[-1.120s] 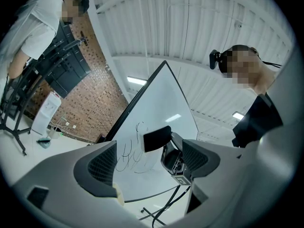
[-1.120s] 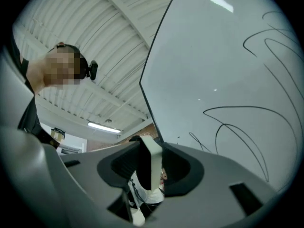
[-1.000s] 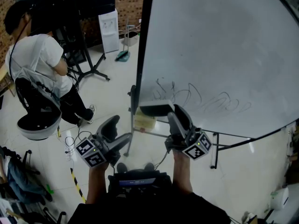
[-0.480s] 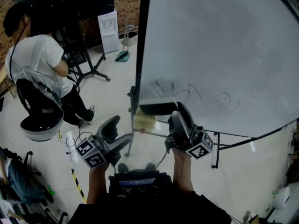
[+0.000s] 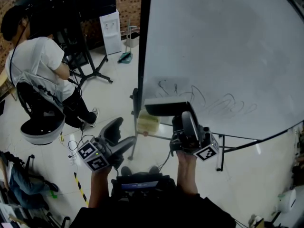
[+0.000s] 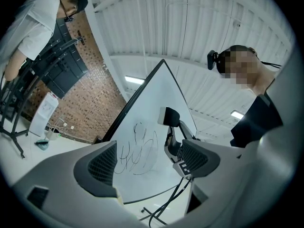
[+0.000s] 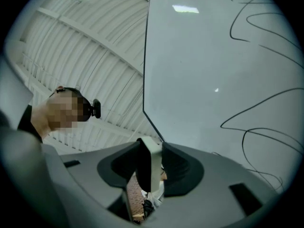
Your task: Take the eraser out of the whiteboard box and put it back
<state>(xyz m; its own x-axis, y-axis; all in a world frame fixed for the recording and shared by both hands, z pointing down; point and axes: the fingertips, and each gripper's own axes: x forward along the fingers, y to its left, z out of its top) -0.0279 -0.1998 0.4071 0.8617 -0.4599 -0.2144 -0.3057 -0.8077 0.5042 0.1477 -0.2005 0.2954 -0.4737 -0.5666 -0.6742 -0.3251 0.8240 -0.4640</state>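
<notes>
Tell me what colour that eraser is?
The eraser is black with a pale face, clearest in the left gripper view.

The person wears a black top and a black camera at the side of the head. The left gripper and right gripper are dark grey moulded shells, each carrying a cube of black-and-white square markers. Their pads have a fine mesh texture. Thin black cables hang below the right one.

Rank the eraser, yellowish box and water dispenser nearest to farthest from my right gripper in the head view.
1. eraser, clamped in the right gripper.
2. yellowish box, just lower left.
3. water dispenser, far upper left.
</notes>
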